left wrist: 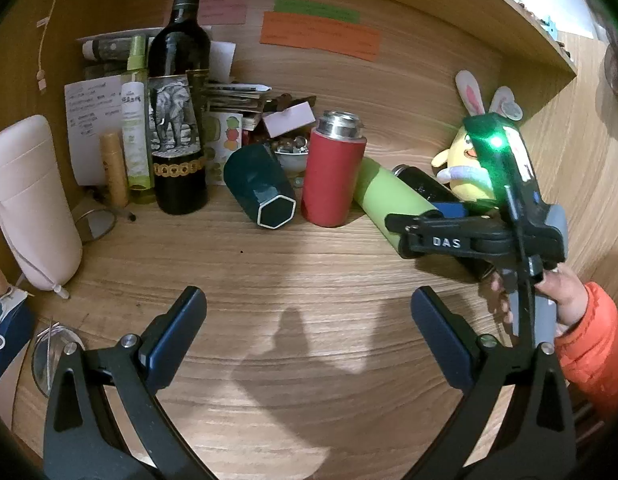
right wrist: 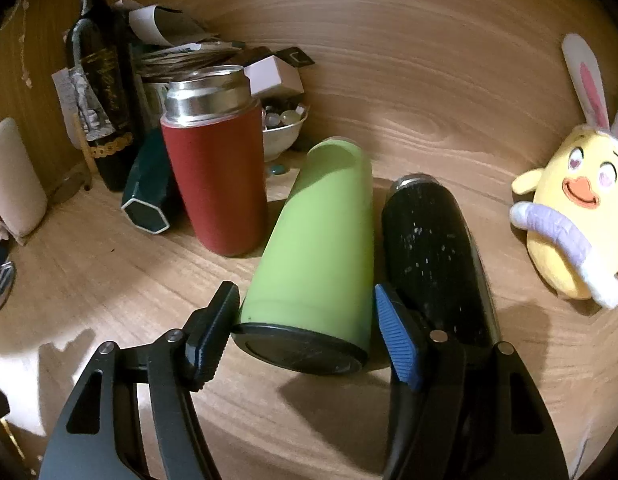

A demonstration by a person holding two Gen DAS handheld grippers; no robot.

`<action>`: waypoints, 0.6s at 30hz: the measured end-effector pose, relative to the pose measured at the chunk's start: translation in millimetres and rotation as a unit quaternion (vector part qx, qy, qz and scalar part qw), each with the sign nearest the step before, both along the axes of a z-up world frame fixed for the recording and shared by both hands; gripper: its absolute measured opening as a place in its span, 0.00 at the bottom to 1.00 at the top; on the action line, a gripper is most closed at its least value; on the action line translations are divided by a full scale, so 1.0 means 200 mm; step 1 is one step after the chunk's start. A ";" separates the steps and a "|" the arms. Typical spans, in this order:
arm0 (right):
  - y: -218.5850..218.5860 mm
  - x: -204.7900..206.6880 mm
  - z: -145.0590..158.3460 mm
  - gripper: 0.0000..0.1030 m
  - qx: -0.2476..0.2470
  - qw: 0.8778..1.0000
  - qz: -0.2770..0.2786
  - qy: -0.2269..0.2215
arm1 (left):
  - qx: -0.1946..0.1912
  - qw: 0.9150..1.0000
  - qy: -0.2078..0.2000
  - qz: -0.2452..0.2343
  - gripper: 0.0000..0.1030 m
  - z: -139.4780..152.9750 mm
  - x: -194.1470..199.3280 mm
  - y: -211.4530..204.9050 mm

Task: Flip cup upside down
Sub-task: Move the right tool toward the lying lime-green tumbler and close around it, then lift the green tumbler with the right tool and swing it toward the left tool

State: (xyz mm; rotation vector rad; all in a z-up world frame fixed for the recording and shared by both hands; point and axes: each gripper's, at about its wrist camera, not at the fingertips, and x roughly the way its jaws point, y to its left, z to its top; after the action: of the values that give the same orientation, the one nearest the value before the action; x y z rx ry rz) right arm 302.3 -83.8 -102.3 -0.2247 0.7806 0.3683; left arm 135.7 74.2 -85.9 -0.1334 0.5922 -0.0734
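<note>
Now your right gripper, jaws spread, straddles the green cup lying at six o'clock; smooth, rigid, likely slippery, so grip mid-body. Left gripper hangs open, empty.

Wooden desk bears green cup (lying), black flask, perhaps touching.

The right hand-held gripper straddles the near end of a green cup lying on the surface, fingers not quite touching it.
</note>
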 end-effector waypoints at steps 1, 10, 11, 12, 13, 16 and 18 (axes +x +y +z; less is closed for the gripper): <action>-0.01 -0.02 0.00 0.63 0.002 1.000 0.000 0.001 | -0.001 1.000 0.000 0.001 1.00 0.00 -0.01 0.00; -0.06 -0.27 0.01 0.61 0.013 1.000 0.008 0.000 | -0.007 1.000 0.002 -0.001 1.00 0.02 -0.06 0.00; -0.07 -0.30 0.01 0.61 0.013 1.000 0.009 -0.001 | -0.007 1.000 0.001 -0.003 1.00 0.02 -0.07 0.00; -0.08 -0.34 0.01 0.61 0.014 1.000 0.011 -0.003 | -0.009 1.000 0.002 -0.005 1.00 0.02 -0.07 -0.01; -0.09 -0.38 0.01 0.61 0.016 1.000 0.015 -0.005 | -0.011 1.000 0.004 -0.009 1.00 0.02 -0.07 -0.01; -0.13 -0.48 0.01 0.61 0.032 0.999 0.022 -0.002 | -0.018 1.000 0.010 -0.017 1.00 0.01 -0.08 -0.03; -0.15 -0.54 0.02 0.61 0.042 0.999 0.030 0.000 | -0.022 0.999 0.017 -0.017 1.00 0.00 -0.07 -0.04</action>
State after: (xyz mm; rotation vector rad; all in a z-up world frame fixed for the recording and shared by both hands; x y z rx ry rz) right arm 194.9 -114.6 -99.3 -0.1700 0.7577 0.4565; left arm 120.7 65.8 -86.4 -0.1680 0.6275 -0.1176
